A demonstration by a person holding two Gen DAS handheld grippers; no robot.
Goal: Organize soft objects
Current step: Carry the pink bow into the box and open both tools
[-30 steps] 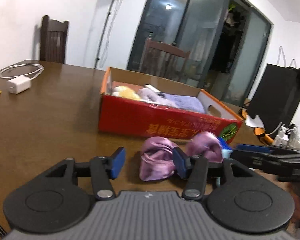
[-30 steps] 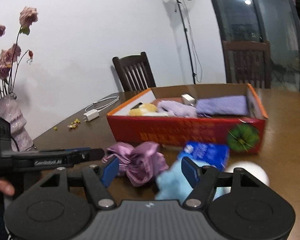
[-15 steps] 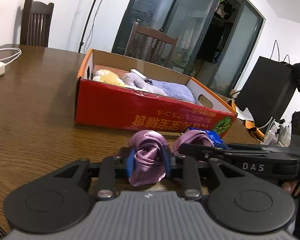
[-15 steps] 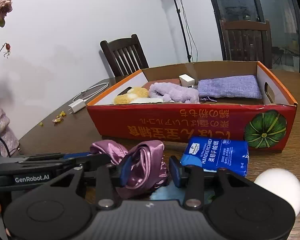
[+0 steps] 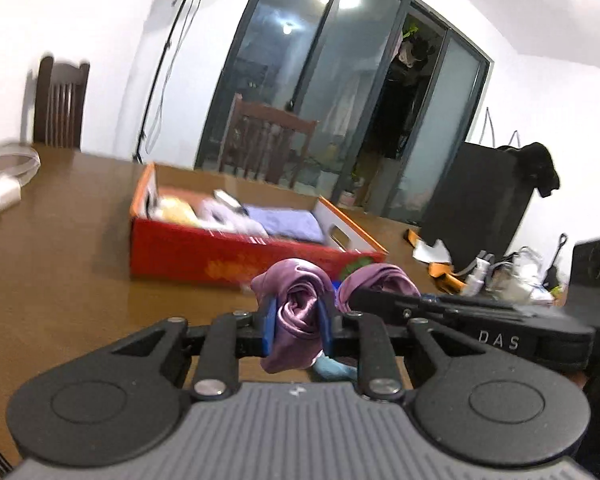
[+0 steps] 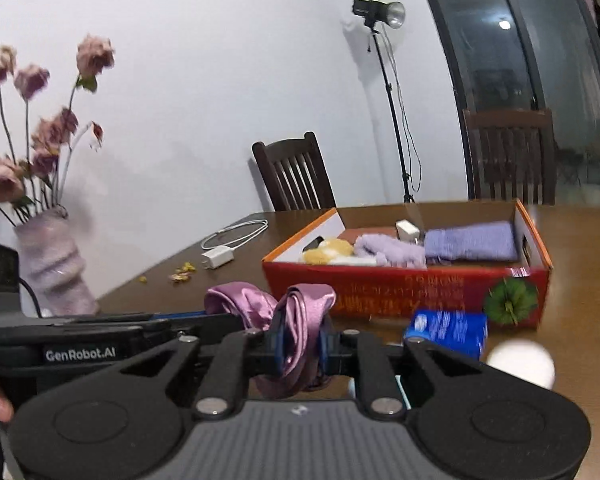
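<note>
A purple satin cloth [image 5: 298, 294] hangs pinched between the blue pads of my left gripper [image 5: 298, 320], whose jaws are closing on it. Its other bunched end [image 6: 306, 308] is clamped in my right gripper [image 6: 300, 342], which is shut. The cloth is lifted a little off the brown table [image 5: 60, 280], with both grippers side by side. Behind it stands the red cardboard box [image 6: 380, 290], open on top and holding a folded lilac towel [image 6: 470, 242], a fuzzy lilac item [image 6: 388, 248] and a yellow plush [image 6: 328, 250].
A blue tissue pack [image 6: 446, 330] and a white ball [image 6: 520, 368] lie in front of the box. A light blue soft thing [image 5: 332, 368] lies under the cloth. A vase of pink flowers [image 6: 54, 268] stands left; a white charger with cable [image 6: 218, 258] lies beyond. Chairs ring the table.
Both grippers went from open around the cloth to closed on its two ends. They then rose and drew back a little, taking the cloth off the table.
</note>
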